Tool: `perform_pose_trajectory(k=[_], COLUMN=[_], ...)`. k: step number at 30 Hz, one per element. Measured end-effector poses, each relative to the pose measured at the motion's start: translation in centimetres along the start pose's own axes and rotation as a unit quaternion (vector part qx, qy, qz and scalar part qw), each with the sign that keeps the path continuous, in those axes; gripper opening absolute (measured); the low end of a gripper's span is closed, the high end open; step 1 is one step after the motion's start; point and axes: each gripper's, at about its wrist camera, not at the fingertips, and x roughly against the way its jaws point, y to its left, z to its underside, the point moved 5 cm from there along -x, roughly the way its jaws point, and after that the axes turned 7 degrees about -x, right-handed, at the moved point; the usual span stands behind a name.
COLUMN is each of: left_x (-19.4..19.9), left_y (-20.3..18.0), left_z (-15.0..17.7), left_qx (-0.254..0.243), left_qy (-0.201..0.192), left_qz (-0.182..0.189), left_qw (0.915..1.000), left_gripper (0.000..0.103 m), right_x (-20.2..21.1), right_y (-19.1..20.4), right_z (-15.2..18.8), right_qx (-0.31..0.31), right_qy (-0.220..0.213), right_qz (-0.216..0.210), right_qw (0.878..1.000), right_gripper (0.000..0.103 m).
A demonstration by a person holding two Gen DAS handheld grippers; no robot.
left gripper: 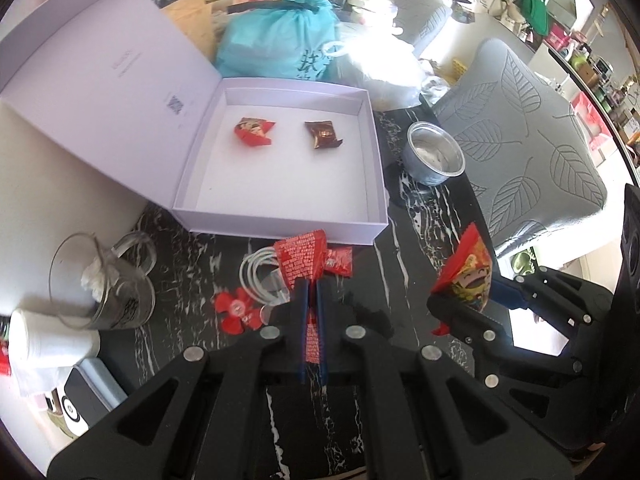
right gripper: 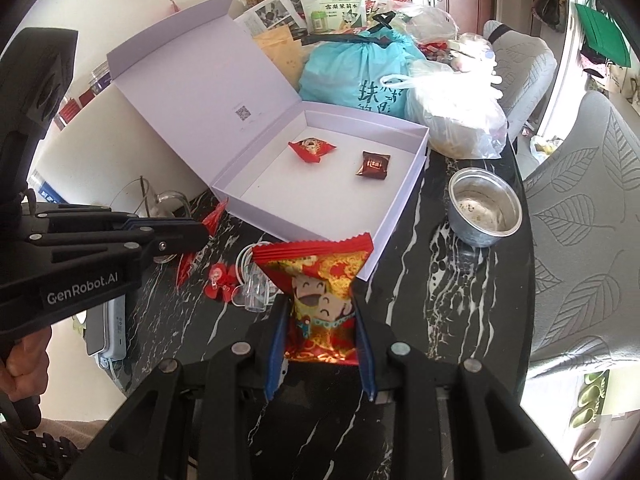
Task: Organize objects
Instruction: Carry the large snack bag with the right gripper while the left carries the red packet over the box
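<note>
Left gripper clamped on red packet; right gripper clamped on cartoon packet. Both light, crinkly, slippery; pinch mid-wrapper. Box just beyond.

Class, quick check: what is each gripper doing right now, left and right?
Left gripper: closed on a red candy wrapper.
Right gripper: closed on a red cartoon-figure snack packet.
</note>
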Motion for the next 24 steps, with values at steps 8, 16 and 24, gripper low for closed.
perform_pose_trajectory(k=[8, 16, 24], left_x=[-2.4, -5.2, -8.0], left_y=[0.5, 1.6, 2.8], left_z=[-2.1, -4.3, -6.6], left_qx=[-0.001, 0.005, 0.011], left_qy=[0.018, 0.037, 0.048], left_qz=[0.008, 0.014, 0.015], left_qw=[0.9998, 0.9992, 0.9987], left_gripper=[0.004, 0.004, 0.004], right_x=[-2.1, -5.2, -8.3], right_y=[-0.8, -1.7, -2.6], right_z=[-2.1, -4.4, -7.1], right_qx=[-0.003, 0.0, 0.006], right_qy=[0.012, 0.031, 0.035], right_qz=[-0.002, -0.006, -0.009], right_qw=[1.0, 1.0, 0.999], right_gripper=[0.031, 0.031, 0.031])
